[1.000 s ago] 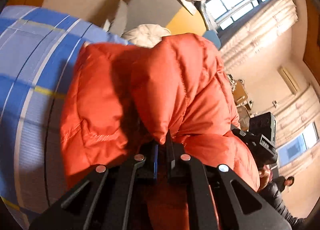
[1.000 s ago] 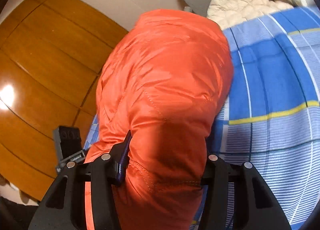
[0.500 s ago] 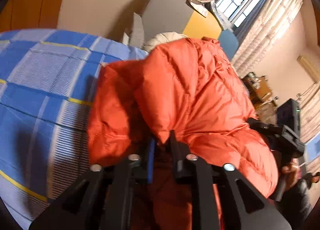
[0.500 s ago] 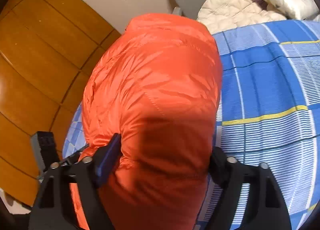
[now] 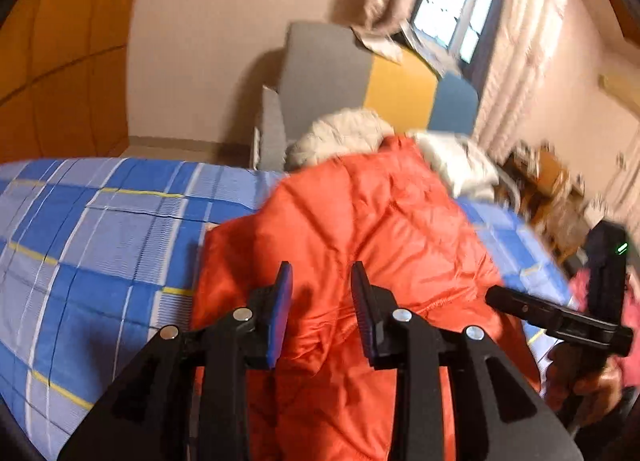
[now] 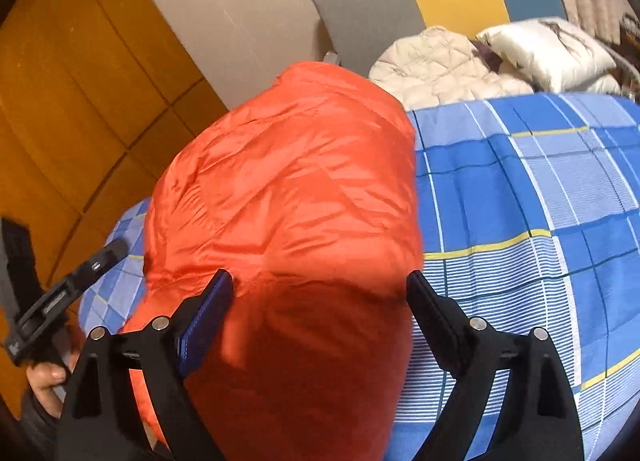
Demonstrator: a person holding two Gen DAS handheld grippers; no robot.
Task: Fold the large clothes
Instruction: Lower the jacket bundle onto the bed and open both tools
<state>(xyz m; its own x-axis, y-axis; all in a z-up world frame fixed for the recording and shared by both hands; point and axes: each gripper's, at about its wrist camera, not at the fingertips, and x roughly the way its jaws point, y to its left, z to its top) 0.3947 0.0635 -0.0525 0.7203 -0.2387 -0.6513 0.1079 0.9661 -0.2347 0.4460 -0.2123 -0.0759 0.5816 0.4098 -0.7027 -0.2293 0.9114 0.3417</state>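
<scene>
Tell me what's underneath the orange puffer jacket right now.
The orange puffer jacket lies on a bed covered by a blue plaid sheet, which shows on both sides of it. Whatever sits directly beneath the jacket is covered and cannot be seen.

Both cameras ride low behind their own fingers, close above the orange jacket [image 5: 372, 245] and looking along the checked bed [image 5: 100, 229] toward its headboard [image 5: 400, 85] end. The left view angles toward the window [image 5: 460, 9] side; the right view toward the wooden wall [image 6: 80, 93]. Both share the jacket, bedcover, headboard and pale pillows [image 6: 444, 65].
</scene>
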